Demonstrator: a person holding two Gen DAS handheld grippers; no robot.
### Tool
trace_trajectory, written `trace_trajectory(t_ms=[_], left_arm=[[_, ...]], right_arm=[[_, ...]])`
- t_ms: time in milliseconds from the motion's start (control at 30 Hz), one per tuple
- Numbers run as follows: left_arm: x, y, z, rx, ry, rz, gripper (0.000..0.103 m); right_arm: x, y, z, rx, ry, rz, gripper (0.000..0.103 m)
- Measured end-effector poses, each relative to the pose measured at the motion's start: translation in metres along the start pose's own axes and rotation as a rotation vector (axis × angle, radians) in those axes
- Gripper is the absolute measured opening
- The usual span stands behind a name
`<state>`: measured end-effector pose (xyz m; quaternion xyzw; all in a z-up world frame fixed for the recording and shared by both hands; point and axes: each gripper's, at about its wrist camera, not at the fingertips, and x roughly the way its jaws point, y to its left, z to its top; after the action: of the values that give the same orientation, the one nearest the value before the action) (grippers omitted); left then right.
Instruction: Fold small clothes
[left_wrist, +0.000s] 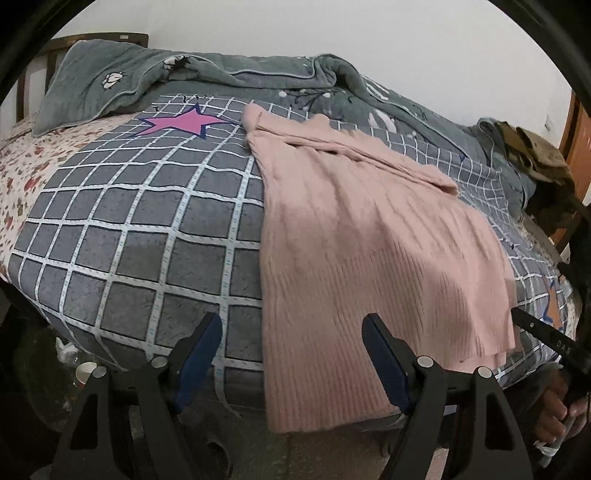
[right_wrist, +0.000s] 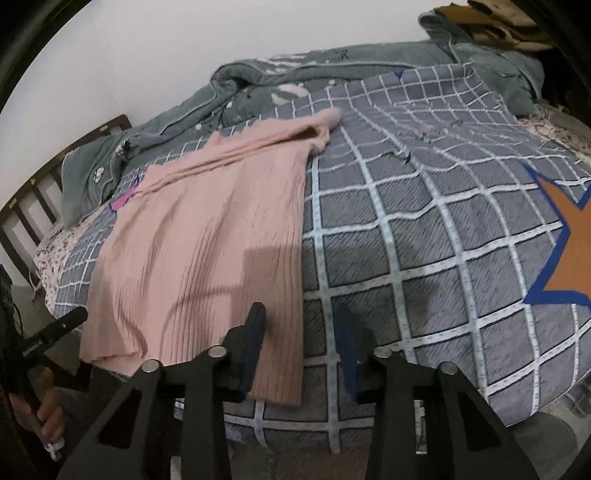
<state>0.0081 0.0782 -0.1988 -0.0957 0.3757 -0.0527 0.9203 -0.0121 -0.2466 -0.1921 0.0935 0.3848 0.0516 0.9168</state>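
Approaching the near hem of the pink knit sweater, we judge the step in hand to be taking hold of its bottom corners so the lower part can be carried up toward the collar. The sweater lies on the checked grey bedspread, collar end away from us, sleeves already laid across the upper body, and its ribbed hem hangs slightly over the bed's near edge.

To do this well, we should pinch each corner through all the layers, close to the edge, so the knit does not slide apart when lifted. Both corners ought to rise together and travel evenly, or the soft ribbing will skew and bunch. We should also keep the folded sleeves undisturbed.

Our left gripper stands wide, its fingers straddling the sweater's left edge near the hem; nothing is pinched, and we cannot say whether a finger grazes the cloth. Our right gripper is narrower, its jaws about half apart; one finger sits over the pink fabric and the other over the bedspread, framing the sweater's right edge, with no grip taken yet. The green quilt is bunched along the far side, well apart from the work.
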Motion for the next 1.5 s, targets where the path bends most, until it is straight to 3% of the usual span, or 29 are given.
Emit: trace_trajectory(t_ms=[233, 367, 400, 500, 600, 700, 800, 1000, 1167, 1333, 1500], left_arm=[[0.013, -0.007, 0.003, 0.001, 0.004, 0.052, 0.044], [0.014, -0.013, 0.003, 0.028, -0.01, 0.087, 0.01], [0.013, -0.013, 0.004, 0.034, -0.021, 0.098, 0.008], [0.012, -0.007, 0.006, 0.019, -0.011, 0.07, 0.007], [0.002, 0.006, 0.007, -0.024, -0.039, 0.076, 0.007], [-0.007, 0.025, 0.009, -0.08, -0.056, 0.048, 0.007], [-0.003, 0.031, 0.006, -0.086, -0.03, 0.035, 0.007], [0.002, 0.024, 0.004, -0.068, -0.005, 0.03, 0.01], [0.005, 0.032, 0.002, -0.115, 0.028, -0.01, 0.012], [0.003, 0.031, 0.001, -0.123, 0.035, -0.064, 0.024], [0.002, 0.027, -0.001, -0.114, 0.038, -0.09, 0.032]], right_arm=[[0.007, 0.006, -0.001, -0.024, 0.021, -0.002, 0.035], [0.011, 0.017, -0.002, -0.062, 0.015, -0.027, 0.035], [0.012, 0.02, -0.003, -0.075, 0.009, -0.037, 0.035], [0.011, 0.026, -0.006, -0.109, -0.007, -0.036, 0.009], [0.004, 0.021, -0.005, -0.103, -0.019, -0.01, 0.007], [-0.017, -0.003, -0.001, -0.033, -0.075, 0.005, 0.007], [-0.027, -0.035, -0.002, 0.093, -0.072, 0.097, 0.006], [-0.016, -0.02, -0.004, 0.012, -0.048, 0.005, 0.005], [-0.014, -0.017, -0.007, 0.003, -0.038, 0.019, 0.008], [-0.008, -0.021, -0.007, 0.041, -0.013, 0.024, 0.017], [-0.004, -0.016, -0.008, 0.032, 0.007, 0.025, 0.017]])
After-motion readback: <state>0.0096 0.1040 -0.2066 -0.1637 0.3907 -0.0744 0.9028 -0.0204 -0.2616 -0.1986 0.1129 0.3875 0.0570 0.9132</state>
